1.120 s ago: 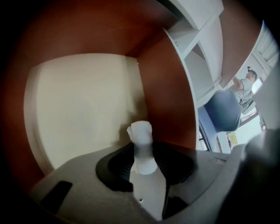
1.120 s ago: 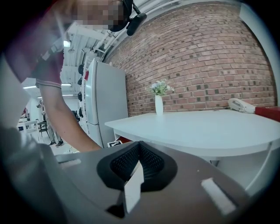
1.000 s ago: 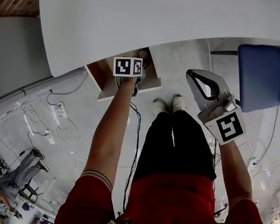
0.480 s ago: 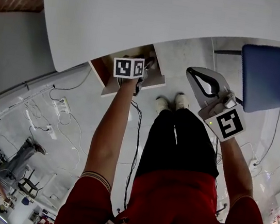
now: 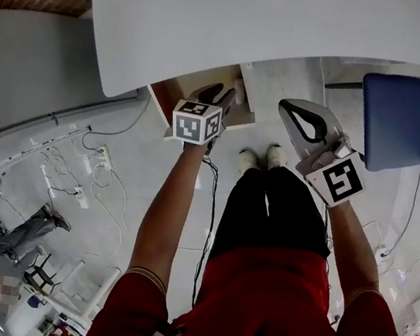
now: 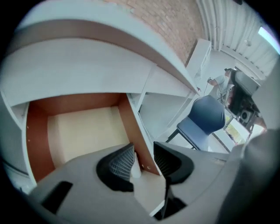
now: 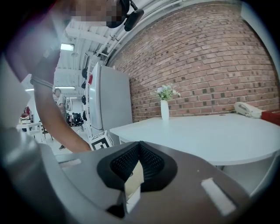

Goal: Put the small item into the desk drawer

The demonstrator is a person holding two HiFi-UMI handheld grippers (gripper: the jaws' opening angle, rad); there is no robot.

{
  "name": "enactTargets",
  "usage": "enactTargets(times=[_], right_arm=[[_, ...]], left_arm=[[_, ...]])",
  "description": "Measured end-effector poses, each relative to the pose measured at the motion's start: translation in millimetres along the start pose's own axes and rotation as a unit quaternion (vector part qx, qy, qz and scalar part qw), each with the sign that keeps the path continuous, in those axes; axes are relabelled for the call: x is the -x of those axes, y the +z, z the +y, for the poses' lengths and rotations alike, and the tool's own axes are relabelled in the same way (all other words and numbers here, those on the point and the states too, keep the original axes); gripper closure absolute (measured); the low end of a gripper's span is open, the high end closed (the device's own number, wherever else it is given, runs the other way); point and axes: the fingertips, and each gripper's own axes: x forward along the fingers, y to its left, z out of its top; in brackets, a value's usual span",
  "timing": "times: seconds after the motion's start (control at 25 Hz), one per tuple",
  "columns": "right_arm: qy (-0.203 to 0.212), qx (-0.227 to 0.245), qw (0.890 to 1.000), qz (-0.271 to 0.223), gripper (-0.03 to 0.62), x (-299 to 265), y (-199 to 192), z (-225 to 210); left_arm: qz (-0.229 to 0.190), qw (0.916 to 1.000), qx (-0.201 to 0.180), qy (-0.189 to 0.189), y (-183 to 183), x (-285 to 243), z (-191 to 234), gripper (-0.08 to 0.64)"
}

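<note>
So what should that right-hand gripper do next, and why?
Probably carry the right gripper across to above the drawer: it is shut on a small pale item, and the drawer stands open, off to its left.

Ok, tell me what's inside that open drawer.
The drawer shows only its bare pale bottom and brown walls. Its near end is covered by the left gripper, whose fingers are closing with a small white item between them.
</note>
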Motion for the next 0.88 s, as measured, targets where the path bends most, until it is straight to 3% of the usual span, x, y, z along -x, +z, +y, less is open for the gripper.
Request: enactTargets(times=[0.16, 0.32, 0.56, 0.76, 0.88], right_arm=[[-0.003, -0.003, 1.0, -0.01, 0.581, 3.3, 14.4, 8.4], [0.004, -0.008, 1.0, -0.004, 0.581, 8.7, 17.4, 16.4], [0.012, -0.023, 1.0, -0.018, 0.581, 15.8, 40.7, 32.3], [0.025, -0.029, 0.998, -0.043, 0.581, 23.7, 75.6, 48.1], [0.036, -0.032, 0.997, -0.058, 0.581, 23.8, 100.1, 62.4]], left_arm=[[-0.061, 0.9973, -0.041, 0.004, 24.1, 36.6, -21.5, 0.451], [-0.132, 0.9881, -0.08, 0.005, 55.7, 76.3, -53.0, 0.49], [-0.235, 0.9646, -0.12, 0.002, 103.3, 143.2, -101.0, 0.555], [-0.311, 0.9399, -0.142, -0.003, 132.1, 201.6, -138.6, 0.555], [-0.342, 0.9294, -0.139, -0.007, 142.2, 235.2, -152.0, 0.555]])
